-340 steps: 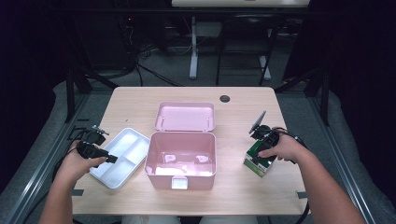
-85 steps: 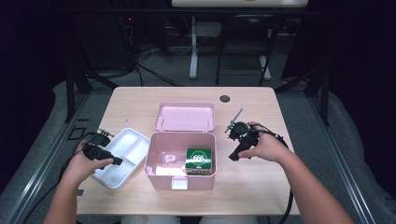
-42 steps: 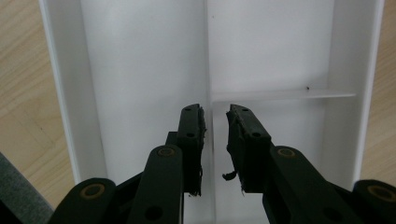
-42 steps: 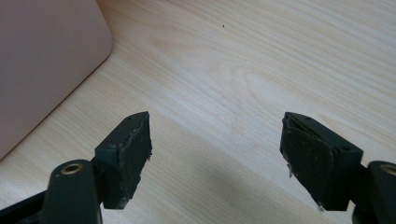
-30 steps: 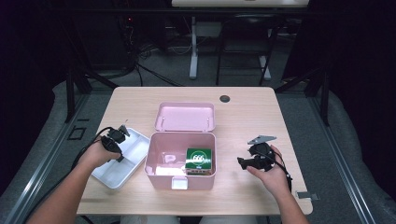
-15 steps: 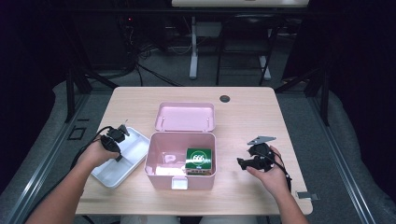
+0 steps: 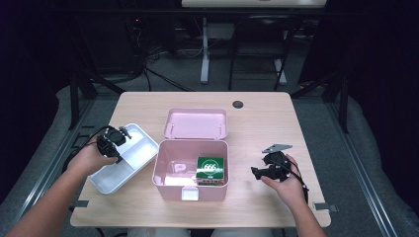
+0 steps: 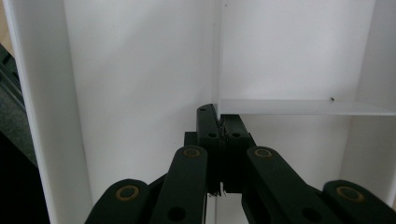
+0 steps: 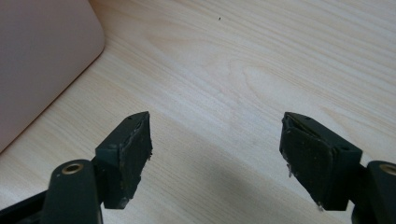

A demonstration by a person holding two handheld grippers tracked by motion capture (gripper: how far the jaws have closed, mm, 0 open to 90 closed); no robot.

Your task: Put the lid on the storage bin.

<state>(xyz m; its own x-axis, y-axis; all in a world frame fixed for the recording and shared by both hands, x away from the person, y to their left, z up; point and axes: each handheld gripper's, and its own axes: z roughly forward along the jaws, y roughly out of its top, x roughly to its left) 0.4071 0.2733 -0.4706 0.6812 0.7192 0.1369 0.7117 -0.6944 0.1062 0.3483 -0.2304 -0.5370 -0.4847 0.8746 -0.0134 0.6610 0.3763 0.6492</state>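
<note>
Nearest your edge of the table sits one pink box, lid flipped open behind it, with a single green carton inside on its right side. Your right gripper rests just right of the box with its fingers spread wide over bare wood, nothing between them. Over toward the left edge there's one white divided tray, compartments empty, and your left gripper has its fingers pinched tight on the tray's divider wall. One dark round cap sits near the far edge.
</note>
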